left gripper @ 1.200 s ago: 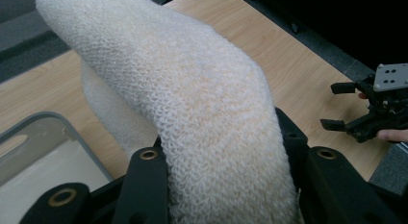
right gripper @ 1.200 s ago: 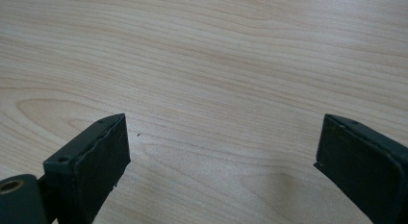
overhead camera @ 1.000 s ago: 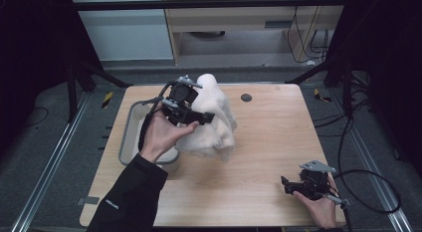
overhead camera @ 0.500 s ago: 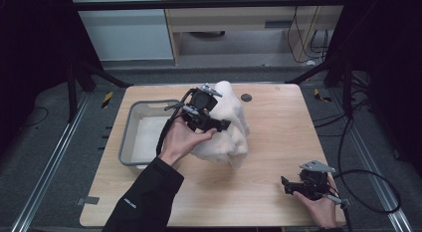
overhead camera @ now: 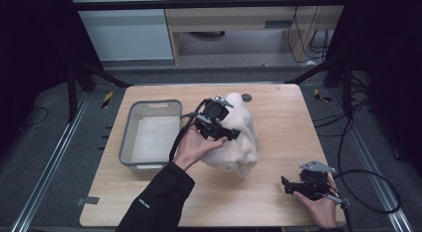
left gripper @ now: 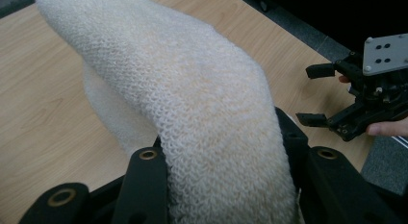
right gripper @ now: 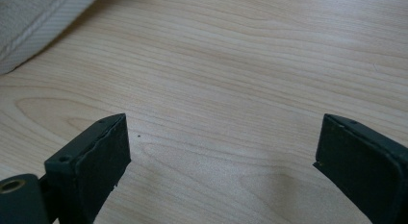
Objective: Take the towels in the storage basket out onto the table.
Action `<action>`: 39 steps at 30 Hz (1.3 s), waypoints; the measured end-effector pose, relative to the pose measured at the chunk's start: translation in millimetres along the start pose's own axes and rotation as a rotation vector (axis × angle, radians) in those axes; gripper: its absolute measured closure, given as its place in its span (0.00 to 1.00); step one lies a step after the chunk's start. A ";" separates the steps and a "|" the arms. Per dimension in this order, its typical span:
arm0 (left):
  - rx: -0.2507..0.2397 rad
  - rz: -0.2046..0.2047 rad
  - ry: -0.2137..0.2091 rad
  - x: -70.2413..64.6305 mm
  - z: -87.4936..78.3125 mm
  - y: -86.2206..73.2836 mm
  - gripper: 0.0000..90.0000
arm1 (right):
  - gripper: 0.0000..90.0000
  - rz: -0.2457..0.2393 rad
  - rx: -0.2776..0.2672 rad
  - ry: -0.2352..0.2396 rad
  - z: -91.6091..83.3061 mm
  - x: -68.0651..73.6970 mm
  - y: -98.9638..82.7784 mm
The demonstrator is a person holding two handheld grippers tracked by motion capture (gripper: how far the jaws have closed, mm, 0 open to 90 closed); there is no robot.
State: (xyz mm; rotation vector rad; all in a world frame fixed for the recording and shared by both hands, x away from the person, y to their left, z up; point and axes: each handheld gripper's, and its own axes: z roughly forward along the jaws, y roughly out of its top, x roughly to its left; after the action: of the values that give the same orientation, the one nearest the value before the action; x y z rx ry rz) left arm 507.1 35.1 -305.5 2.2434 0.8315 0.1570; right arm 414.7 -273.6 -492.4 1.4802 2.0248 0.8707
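- Since the earlier high-view pictures, the white knitted cloth has been carried from beside the grey tub toward the middle of the wooden table, and it now hangs lower, its bottom folds bunched on the tabletop.
- Clamped in the left gripper, the cloth is seen in the left gripper view as a thick roll pinched between the two black jaws, so those tongs are closed on it.
- From the clamp, the cloth's long axis runs up and away from the person toward the far edge of the table, while the loose bulk droops below and to the right of the gripper.
- Nearest to the cloth is the left hand, which already bears it; the grey tub lies just beside that hand, on its left, and is seen to be empty.
- Well apart, at the near right corner, the right gripper is held low over the table with its jaws spread wide and nothing between them; no shift from the earlier pictures is visible.
- From those open tongs the cloth lies up and to the left, and in the right gripper view only a hemmed edge of it is caught at the top left corner, so a reach across bare wood would be needed.
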 end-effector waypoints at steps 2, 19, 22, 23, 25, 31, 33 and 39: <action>0.005 0.000 0.002 -0.3 4.9 -1.1 0.65 | 0.05 0.001 -0.003 -0.004 0.1 -0.2 -0.3; 0.027 -0.009 0.000 1.5 48.7 -13.9 0.63 | 0.06 0.003 -0.012 -0.008 0.1 -1.5 -0.7; 0.041 -0.014 0.002 2.0 56.5 -16.6 0.62 | 0.06 0.003 -0.018 -0.012 0.1 -1.8 -0.9; 0.047 -0.013 0.004 2.6 59.9 -17.9 0.62 | 0.06 0.004 -0.018 -0.012 0.6 -2.2 -1.1; 0.053 -0.019 0.007 3.5 64.6 -19.7 0.62 | 0.06 0.003 -0.018 -0.013 0.7 -2.4 -1.2; 0.066 -0.040 0.018 7.5 79.8 -26.9 0.62 | 0.06 0.000 -0.017 -0.018 1.7 -2.2 -1.5; 0.072 -0.042 0.019 8.9 82.7 -28.4 0.61 | 0.06 0.000 -0.017 -0.018 1.8 -2.2 -1.5; 0.087 -0.047 0.025 10.3 92.0 -32.9 0.60 | 0.06 -0.001 -0.015 -0.018 1.9 -2.1 -1.7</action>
State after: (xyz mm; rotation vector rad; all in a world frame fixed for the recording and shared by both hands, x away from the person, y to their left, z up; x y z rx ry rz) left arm 529.5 4.1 -396.0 2.3049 0.9195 0.1294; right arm 415.6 -275.5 -494.9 1.4735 2.0023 0.8673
